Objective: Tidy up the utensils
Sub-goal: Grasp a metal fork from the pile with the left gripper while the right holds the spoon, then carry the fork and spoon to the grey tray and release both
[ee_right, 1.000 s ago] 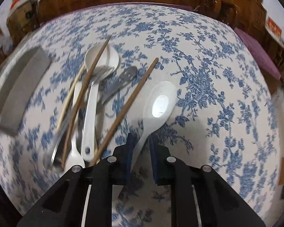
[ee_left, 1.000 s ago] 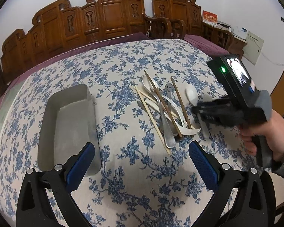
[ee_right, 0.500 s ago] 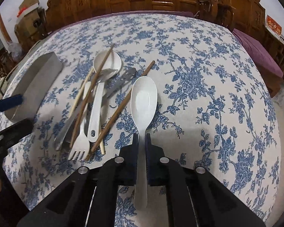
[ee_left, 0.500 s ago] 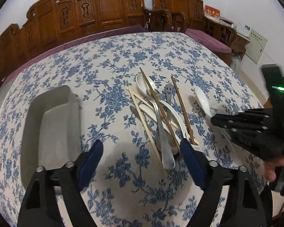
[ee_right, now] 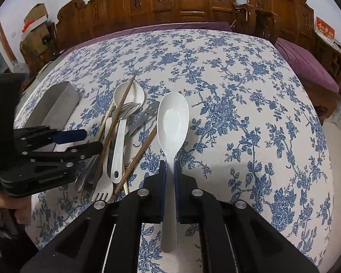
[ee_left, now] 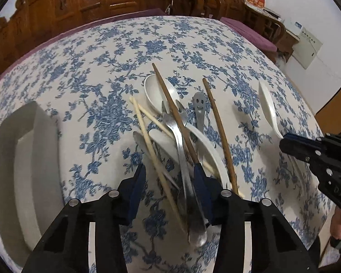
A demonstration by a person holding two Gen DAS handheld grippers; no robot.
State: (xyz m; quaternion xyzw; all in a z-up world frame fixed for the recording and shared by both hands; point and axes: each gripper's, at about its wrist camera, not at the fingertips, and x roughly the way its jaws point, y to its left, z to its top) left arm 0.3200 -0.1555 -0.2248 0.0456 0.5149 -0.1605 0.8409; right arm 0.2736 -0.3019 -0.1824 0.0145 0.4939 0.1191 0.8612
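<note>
While the right hand-held gripper (ee_right: 169, 170) pinches a white spoon (ee_right: 172, 122) lifted off the table (ee_right: 250, 104), the left hand-held gripper (ee_left: 169, 174) closes around a steel spoon (ee_left: 184, 177) and chopsticks (ee_left: 156, 159), at nine o'clock from it.

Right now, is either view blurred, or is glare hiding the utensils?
Left wrist view: motion blur smears the metal spoon and chopsticks between the closing fingers. Right wrist view: sharp; mild sheen on the white spoon, nothing hidden.

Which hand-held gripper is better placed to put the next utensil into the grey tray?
Right. The right hand-held gripper is already shut on the white spoon. The left hand-held gripper is closing over the metal spoon in the pile, beside the grey tray.
</note>
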